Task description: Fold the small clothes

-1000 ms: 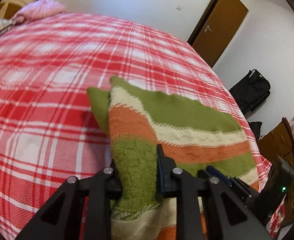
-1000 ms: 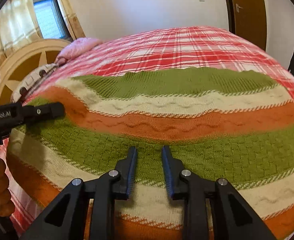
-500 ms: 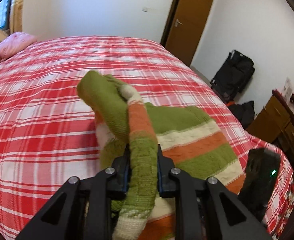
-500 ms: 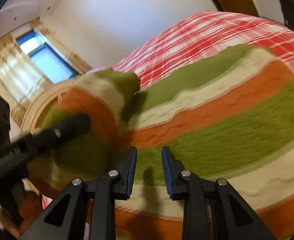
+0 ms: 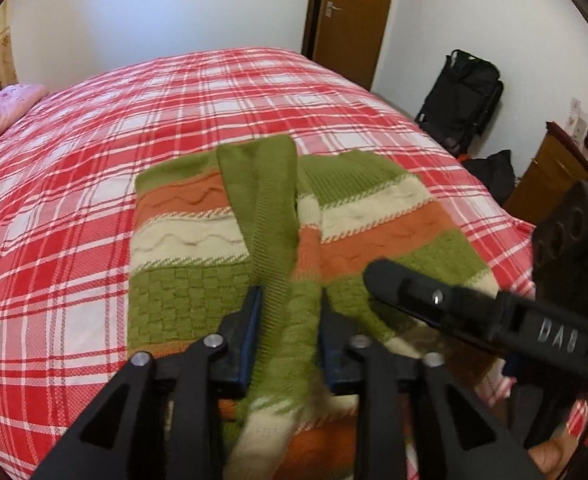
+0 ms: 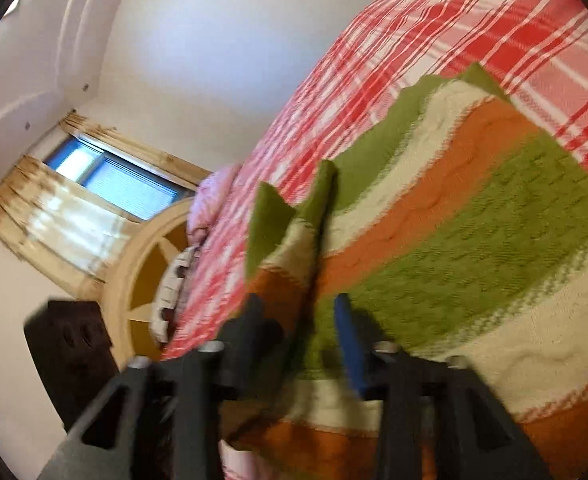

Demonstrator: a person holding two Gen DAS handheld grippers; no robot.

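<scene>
A knitted sweater in green, orange and cream stripes lies flat on the red plaid bed. A green ribbed sleeve is folded over its middle. My left gripper is low over the near hem. Its jaws are opening, and the sleeve's end lies loose between the pads. One finger of my right gripper hovers over the sweater's right half. In the right wrist view my right gripper has its jaws opening, with a raised fold of the sweater standing between them, not pinched.
A pink pillow lies at the bed's far left, in front of a wooden headboard and a curtained window. On the right are a brown door, a black bag and a wooden dresser.
The left gripper lifted the sweater's left side and sleeve and laid it over the middle. Both grippers' jaws have widened. The right gripper has rolled, which tilts its view.
</scene>
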